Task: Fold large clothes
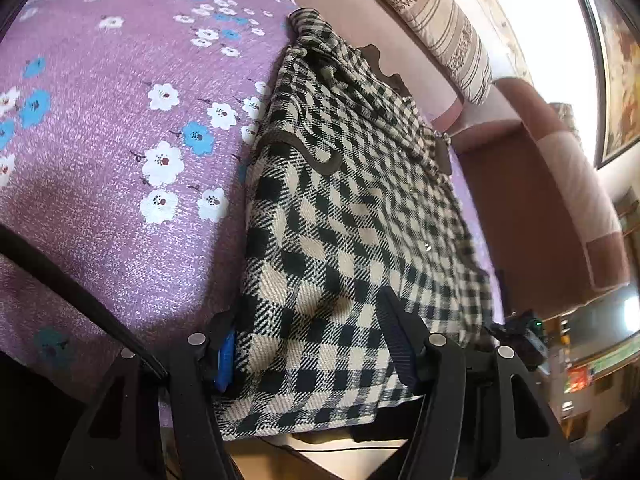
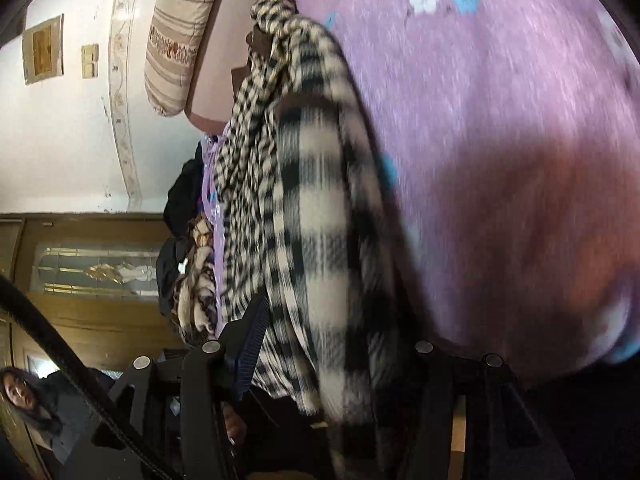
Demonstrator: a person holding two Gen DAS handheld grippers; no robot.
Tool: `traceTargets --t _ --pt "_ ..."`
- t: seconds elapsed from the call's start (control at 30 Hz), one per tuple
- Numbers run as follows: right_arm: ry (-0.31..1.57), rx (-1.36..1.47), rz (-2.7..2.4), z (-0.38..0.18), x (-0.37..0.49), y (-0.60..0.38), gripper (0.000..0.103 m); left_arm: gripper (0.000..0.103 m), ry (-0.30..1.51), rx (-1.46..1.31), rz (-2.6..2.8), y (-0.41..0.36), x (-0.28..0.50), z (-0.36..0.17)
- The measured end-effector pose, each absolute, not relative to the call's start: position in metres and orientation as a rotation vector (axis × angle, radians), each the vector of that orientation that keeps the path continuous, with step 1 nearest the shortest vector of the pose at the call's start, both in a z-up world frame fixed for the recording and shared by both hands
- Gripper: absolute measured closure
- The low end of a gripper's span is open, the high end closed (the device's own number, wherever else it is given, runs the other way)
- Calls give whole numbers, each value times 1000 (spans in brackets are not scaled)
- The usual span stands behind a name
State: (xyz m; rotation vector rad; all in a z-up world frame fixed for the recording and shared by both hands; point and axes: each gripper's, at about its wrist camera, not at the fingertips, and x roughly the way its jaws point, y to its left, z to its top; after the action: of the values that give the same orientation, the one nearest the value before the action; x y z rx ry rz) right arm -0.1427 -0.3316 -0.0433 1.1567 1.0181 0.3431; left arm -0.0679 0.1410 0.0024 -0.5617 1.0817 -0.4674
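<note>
Checked garment (image 1: 340,208) between both tools

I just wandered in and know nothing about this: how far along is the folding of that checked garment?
Partly done, it seems. The checked garment already lies in a long, narrowed shape on the purple floral bedspread. In hand: the left gripper and right gripper each have fabric at its near end between their fingers. Left: probably folding it shorter and setting it down.

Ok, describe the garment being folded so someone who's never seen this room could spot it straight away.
Start at the purple flowered bedspread. Along its edge nearest the striped pillow lies the checked garment. It is the only black-and-cream check there, with brown trim, and both grippers have its near end between their fingers.
</note>
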Motion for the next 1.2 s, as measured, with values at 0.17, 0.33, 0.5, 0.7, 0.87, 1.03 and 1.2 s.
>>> traceTargets --t 0.17,0.33,0.5,0.7,0.87,1.03,1.2 --pt "1017 1068 312 -37 -148 -316 49 43 1078 -455 -409 128 -72 7" --pt "1044 915 208 -28 -148 -303 86 96 1130 -380 -330 127 -70 8" --pt "1009 902 202 -16 -157 -301 95 97 1114 -492 -331 152 -82 17" --pt "978 841 252 11 -168 -288 96 98 1080 -492 -343 161 -101 34" --pt "991 750 259 23 -155 -278 96 99 1081 -501 -334 163 -87 39" --pt "958 663 267 53 -125 -276 96 99 1025 -480 -355 163 -52 66" --pt "883 560 232 96 -57 -287 96 99 954 -442 -339 155 23 98"
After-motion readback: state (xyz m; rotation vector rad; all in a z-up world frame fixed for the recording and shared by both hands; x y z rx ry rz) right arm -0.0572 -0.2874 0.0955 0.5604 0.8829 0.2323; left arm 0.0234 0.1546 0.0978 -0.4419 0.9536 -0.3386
